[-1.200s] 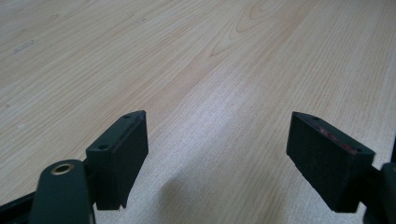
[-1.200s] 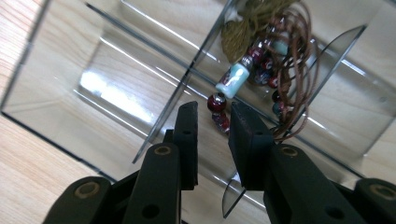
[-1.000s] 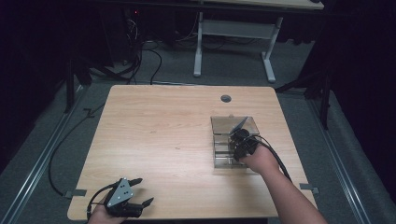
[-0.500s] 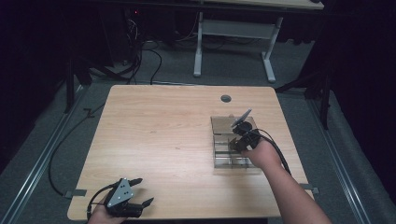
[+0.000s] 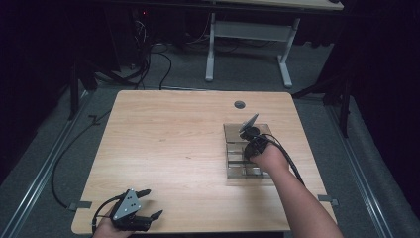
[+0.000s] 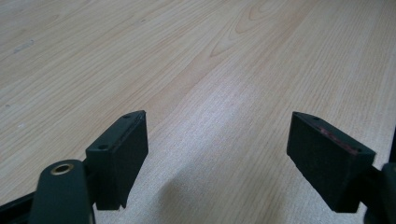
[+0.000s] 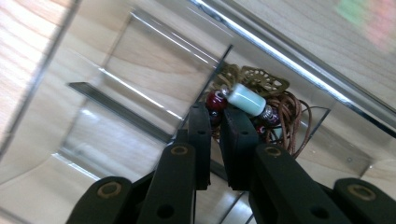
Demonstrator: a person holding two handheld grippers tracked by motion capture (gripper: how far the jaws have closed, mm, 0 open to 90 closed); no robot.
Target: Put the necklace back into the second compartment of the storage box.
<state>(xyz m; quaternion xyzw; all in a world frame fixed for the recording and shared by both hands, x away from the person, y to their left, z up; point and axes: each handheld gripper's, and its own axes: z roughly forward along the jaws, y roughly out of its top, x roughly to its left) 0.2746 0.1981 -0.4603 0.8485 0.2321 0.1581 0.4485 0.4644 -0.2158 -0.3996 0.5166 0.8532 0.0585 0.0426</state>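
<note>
Right gripper, lower centre of the right gripper view: jaws drawn narrow, a thin gap between the pads. Their tips sit in a tangle of jewellery: dark red beads, a pale green bead, brown cord, brass filigree. Whether the pads actually pinch the cord I cannot tell; the tips cover that spot. The tangle lies in one compartment of a clear plastic organiser box, against a divider, toward the upper right of that view.

High view: right gripper right of centre, over the organiser box, which stands on the right half of the wooden table. The grey plate on the gripper tilts up toward the far edge. The forearm enters from the lower right of the frame.

Against the frame a second back: the right hand sat lower in the picture then, over the box's nearer part; now it is further up the frame, over the far rows, the plate more raised. The box has not shifted.

Left gripper, lower left of the high view, at the table's near edge: jaws wide, nothing between them. Same spot as before. Left gripper view shows the spread pads over bare wood grain.

Small dark grommet hole near the table's far edge, above the box.
</note>
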